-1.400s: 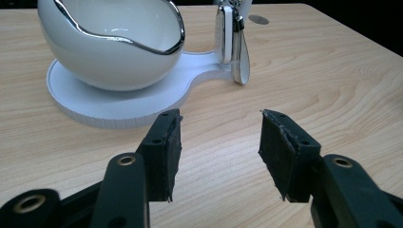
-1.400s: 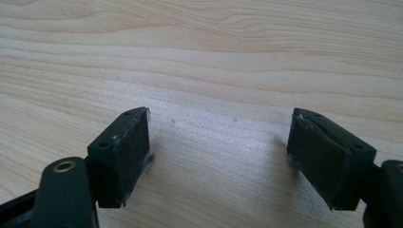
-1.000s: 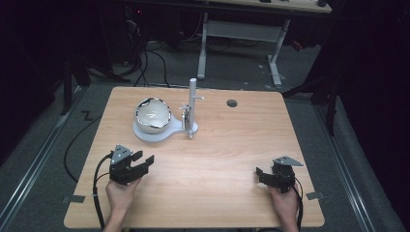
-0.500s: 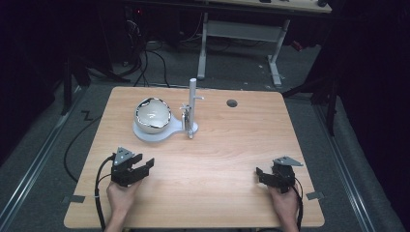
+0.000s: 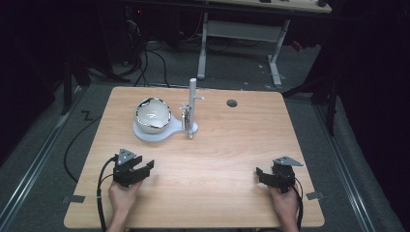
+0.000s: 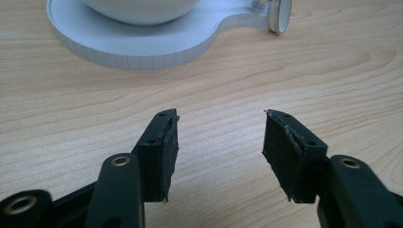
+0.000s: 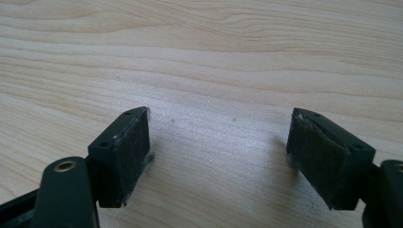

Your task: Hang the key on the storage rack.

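Observation:
A white bowl (image 5: 153, 115) with a shiny rim sits on a flat white keyhole-shaped base (image 5: 145, 137) at the back left of the wooden table. A thin white post (image 5: 191, 104) rises from the base's narrow end. My left gripper (image 5: 140, 166) rests near the front left, open, with nothing between its pads. In the left gripper view, my left gripper (image 6: 221, 128) points at the base (image 6: 142, 47) and the bowl's underside (image 6: 138, 7), a short way off. My right gripper (image 5: 261, 174) lies at the front right, open; in its own view the right gripper (image 7: 221, 123) faces bare wood.
A small dark round hole (image 5: 232, 103) is set in the table (image 5: 222, 145) behind the middle. Cables trail from both grippers over the front edge. Dark floor, cables and a metal desk frame (image 5: 241, 29) lie beyond the far edge.

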A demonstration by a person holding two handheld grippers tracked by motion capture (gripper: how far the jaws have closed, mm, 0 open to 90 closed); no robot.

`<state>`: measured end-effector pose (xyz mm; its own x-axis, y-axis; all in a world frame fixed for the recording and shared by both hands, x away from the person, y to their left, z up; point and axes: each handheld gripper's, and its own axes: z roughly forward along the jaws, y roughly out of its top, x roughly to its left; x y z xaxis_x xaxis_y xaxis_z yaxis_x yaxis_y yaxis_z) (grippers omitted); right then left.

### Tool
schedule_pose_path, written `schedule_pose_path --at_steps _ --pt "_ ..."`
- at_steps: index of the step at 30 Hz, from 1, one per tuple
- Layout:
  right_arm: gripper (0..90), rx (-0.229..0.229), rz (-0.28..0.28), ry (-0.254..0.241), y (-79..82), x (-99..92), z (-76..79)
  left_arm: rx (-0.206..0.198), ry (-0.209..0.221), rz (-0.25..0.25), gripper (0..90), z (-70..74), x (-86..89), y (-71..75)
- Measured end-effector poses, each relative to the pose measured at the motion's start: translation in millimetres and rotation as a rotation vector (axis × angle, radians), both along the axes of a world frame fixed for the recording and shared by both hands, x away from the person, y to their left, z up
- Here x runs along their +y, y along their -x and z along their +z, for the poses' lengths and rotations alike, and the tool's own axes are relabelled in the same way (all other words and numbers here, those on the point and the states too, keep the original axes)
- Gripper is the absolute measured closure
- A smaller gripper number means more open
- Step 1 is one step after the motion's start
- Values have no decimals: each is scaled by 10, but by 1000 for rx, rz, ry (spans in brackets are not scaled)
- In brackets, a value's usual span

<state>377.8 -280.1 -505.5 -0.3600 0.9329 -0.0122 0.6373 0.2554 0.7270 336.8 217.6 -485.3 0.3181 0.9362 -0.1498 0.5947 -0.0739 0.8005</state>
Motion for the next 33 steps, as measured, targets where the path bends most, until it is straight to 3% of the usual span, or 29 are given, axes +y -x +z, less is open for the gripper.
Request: schedule_pose_path --at_steps 11,16,19,33 --pt "225 1 -1 -2 1 1 0 17 -25 20 450 -81 -19 -54" --pt "225 0 0 0 0 -1 0 30 -79 35 441 -130 -33 -85" --pt "224 0 0 0 0 -1 0 33 -89 44 427 -153 -35 -98" --pt "224 0 0 0 0 -1 0 43 -107 70 371 -227 -50 -137"
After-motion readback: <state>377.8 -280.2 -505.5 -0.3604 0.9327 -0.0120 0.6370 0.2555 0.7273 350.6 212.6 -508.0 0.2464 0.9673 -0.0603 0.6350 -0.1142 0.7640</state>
